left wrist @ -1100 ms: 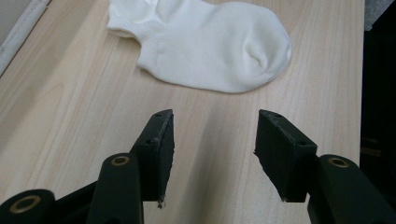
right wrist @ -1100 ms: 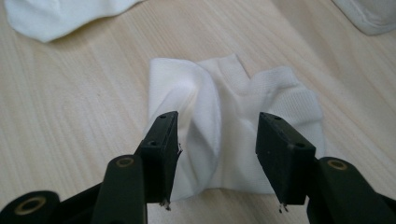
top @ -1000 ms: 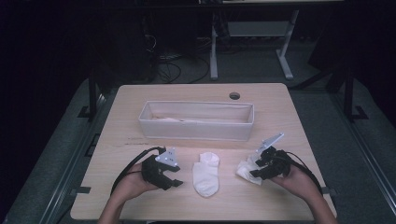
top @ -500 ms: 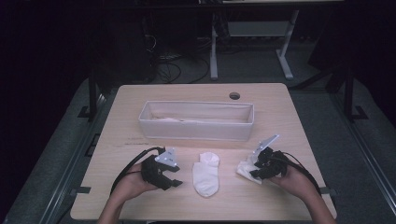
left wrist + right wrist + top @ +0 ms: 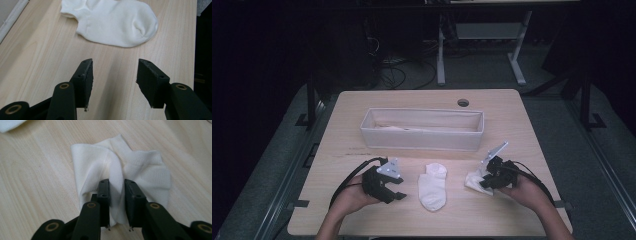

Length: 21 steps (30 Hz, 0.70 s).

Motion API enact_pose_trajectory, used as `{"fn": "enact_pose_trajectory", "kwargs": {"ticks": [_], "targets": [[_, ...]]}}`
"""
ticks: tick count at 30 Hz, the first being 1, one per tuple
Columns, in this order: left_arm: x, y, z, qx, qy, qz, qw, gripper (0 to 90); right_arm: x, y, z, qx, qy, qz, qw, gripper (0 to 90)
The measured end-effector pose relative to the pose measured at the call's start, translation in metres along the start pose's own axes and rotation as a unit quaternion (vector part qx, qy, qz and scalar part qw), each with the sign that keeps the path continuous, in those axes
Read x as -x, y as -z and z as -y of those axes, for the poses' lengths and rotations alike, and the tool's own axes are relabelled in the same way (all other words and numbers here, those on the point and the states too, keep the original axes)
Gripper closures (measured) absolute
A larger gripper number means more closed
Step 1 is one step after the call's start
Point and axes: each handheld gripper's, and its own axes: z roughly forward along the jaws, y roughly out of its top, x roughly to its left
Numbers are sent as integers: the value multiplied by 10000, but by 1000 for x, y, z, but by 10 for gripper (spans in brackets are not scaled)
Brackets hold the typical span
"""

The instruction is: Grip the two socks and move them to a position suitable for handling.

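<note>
A flat white sock (image 5: 432, 186) (image 5: 117, 22) lies on the wooden table (image 5: 362, 200) between both hands. My left gripper (image 5: 396, 189) (image 5: 113, 80) rests just left of it, open, with bare wood between its jaws. A second white sock (image 5: 473, 180) (image 5: 140, 167) lies crumpled at the right. My right gripper (image 5: 480, 181) (image 5: 116, 195) has just been closing its jaws, and they now pinch a raised fold of that crumpled sock.
A long white fabric bin (image 5: 422, 137) stands across the middle of the table, behind both socks. A cable hole (image 5: 463, 102) sits near the far edge. Table legs and cables stand on the dark floor beyond.
Both hands have stayed where they were. The crumpled sock under the right gripper looks slightly more bunched; the flat sock and the bin have not moved.
</note>
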Motion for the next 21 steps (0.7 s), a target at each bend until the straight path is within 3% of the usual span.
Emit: {"fn": "enact_pose_trajectory", "kwargs": {"ticks": [7,21], "targets": [[-1,2,3,47,46,-9,10000,468,2,0,0,5,-11,-136,9999,807],[-3,4,4,114,91,11,9999,434,-5,4,0,-22,95,-89,9999,828]]}}
